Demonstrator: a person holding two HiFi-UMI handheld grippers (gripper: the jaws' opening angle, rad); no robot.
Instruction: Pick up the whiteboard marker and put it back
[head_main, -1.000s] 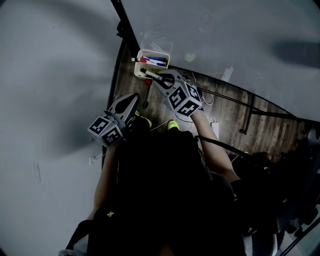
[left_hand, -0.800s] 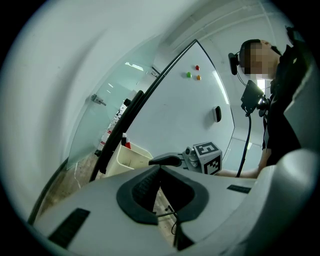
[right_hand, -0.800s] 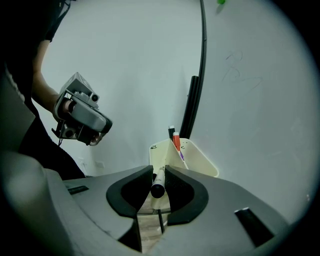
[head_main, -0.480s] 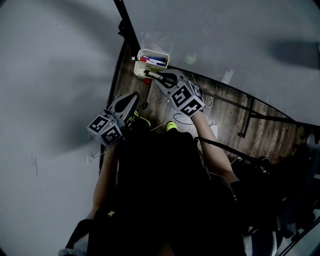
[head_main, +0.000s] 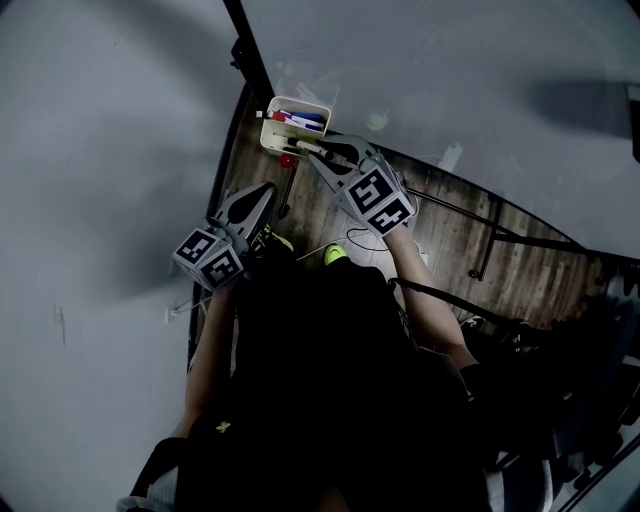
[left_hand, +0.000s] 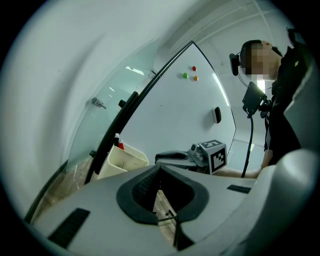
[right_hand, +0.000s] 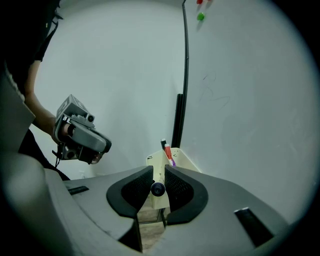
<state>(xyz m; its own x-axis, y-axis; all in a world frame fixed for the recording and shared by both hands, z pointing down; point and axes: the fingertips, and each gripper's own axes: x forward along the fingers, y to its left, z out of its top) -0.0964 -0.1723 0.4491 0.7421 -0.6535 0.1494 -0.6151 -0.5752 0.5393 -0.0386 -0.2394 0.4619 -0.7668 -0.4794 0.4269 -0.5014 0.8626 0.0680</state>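
One marker (right_hand: 158, 189) is the thing of the task, and it is clamped between the fingers of the right gripper (head_main: 318, 153). In the right gripper view only its dark round end shows, facing the camera, so its body runs forward toward the box (head_main: 300, 101). I think it is held along the fingers like this so that it can go into the box lengthwise.

The box is a small pale one that sits against the whiteboard (head_main: 450, 60), just beside its black frame. Several other markers (head_main: 300, 120) already lie in the box, red and blue among them. From the head view the marker's front end is just at the near rim of the box, but I cannot tell if it touches it.

My judgement is that the putting back is close to done. The front end must pass over the rim before the fingers let go, or the marker may fall to the wooden floor (head_main: 450, 230) below the box.

The left gripper (head_main: 266, 192) is well apart from the box. Its fingers are together and hold nothing, probably to leave room.
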